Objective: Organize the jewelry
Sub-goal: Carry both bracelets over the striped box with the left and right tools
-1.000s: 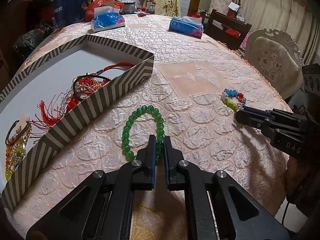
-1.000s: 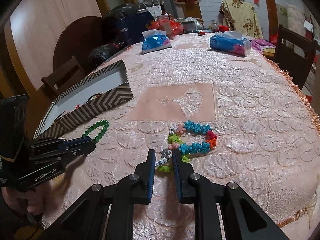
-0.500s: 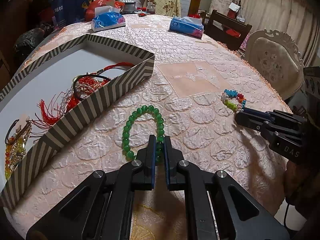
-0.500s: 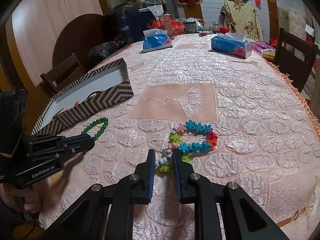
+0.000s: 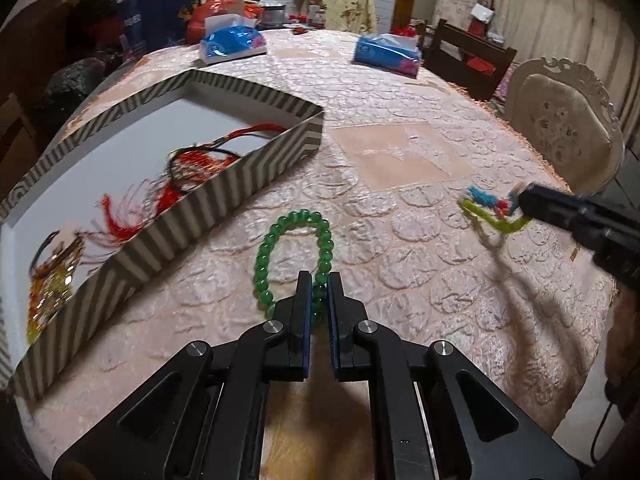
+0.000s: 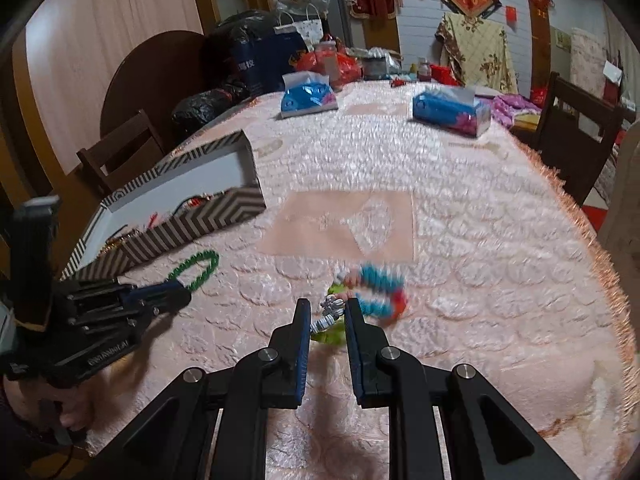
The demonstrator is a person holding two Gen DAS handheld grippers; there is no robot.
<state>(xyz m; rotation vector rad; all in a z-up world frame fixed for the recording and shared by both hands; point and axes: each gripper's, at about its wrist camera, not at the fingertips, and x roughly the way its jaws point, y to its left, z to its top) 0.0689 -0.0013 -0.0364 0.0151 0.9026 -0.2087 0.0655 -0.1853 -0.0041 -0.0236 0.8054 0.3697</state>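
The green bead bracelet (image 5: 294,256) lies on the desk (image 5: 420,264) just beside the striped box (image 5: 224,200), one strand pinched in the closed jaws of the left gripper (image 5: 319,300). The multicoloured bracelet (image 6: 370,294) is gripped at one end by the right gripper (image 6: 328,316), its loop hanging blurred above the cloth. A thin pinch like either could slip mid-carry — beads would drop short of the box. A swinging loop could also snag the box wall or the red tassels (image 5: 176,184) inside.
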